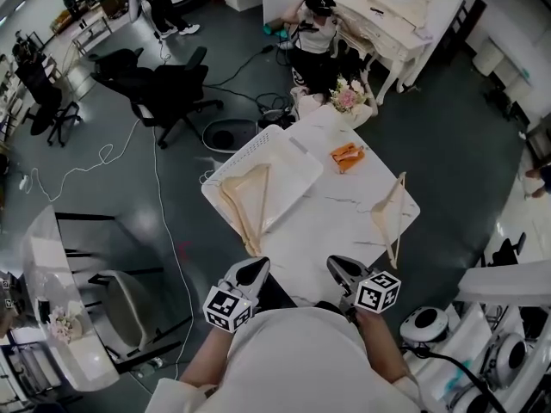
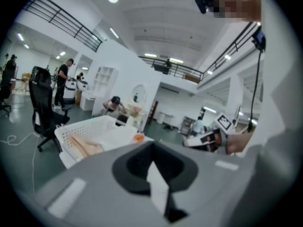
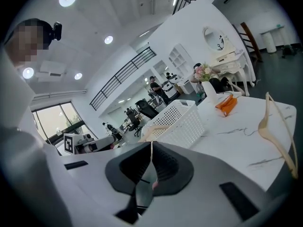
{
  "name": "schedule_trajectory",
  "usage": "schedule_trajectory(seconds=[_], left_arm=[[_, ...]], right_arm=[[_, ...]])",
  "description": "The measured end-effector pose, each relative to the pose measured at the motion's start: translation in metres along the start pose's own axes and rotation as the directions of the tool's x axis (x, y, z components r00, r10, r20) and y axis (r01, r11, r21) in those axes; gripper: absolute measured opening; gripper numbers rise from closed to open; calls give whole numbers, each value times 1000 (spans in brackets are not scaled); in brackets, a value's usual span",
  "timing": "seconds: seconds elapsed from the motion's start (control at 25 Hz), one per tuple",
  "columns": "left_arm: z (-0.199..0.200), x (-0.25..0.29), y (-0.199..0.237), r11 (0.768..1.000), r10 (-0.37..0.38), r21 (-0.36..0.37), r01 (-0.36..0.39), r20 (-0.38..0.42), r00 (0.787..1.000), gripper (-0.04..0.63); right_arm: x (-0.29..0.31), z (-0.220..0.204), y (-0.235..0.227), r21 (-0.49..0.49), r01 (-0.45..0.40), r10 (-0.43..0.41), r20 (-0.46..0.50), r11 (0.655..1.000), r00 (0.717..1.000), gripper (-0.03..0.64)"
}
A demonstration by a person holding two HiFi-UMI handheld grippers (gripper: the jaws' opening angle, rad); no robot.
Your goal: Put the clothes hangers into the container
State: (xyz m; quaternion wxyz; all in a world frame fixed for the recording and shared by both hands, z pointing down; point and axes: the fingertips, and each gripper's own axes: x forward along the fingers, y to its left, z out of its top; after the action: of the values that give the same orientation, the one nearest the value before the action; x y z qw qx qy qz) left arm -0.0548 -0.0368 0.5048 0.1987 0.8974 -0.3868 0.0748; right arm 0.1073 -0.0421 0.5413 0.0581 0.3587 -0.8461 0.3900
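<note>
Person's torso (image 1: 297, 360): filled the bottom of the head view, with both tools held close in front of it at the near edge of the table (image 1: 336, 222).
Right gripper (image 1: 344, 270): jaws were closed together with nothing between them, pointing out over the table.
Left gripper (image 1: 251, 272): jaws also looked closed and empty, aimed towards the near end of the container.
Loose hanger (image 1: 398, 226): lay flat on the table, ahead of the right gripper and off to its right, close to the table's right edge and apart from both tools.
Long axis: ran roughly away from the person, along that right edge, one end near and the other farther off.
Container (image 1: 237, 157): a white slatted basket on the left part of the table, ahead of the left gripper; wooden hangers (image 1: 250, 198) already lay in it, one poking out past its near rim.
Nearer hand: the right one, by a clear margin; the left stood across from the loose hanger.
Coming move, as a judgement: the right jaws would have to open, reach forward and rightward to the loose hanger, then carry it leftward to the container.
</note>
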Motion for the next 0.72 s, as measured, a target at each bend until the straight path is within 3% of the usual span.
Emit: schedule_trajectory(seconds=[0.4,0.72], left_arm=[[8,2,-1,998,-60,4,60,25,998,2],[11,16,-10,987,-144,68,145,-15,989,2]], right_arm=[[2,1,3,-1,21,-21,35,1000,999,11],[-3,0,-6,-2,85,-84,82,996,993,12]])
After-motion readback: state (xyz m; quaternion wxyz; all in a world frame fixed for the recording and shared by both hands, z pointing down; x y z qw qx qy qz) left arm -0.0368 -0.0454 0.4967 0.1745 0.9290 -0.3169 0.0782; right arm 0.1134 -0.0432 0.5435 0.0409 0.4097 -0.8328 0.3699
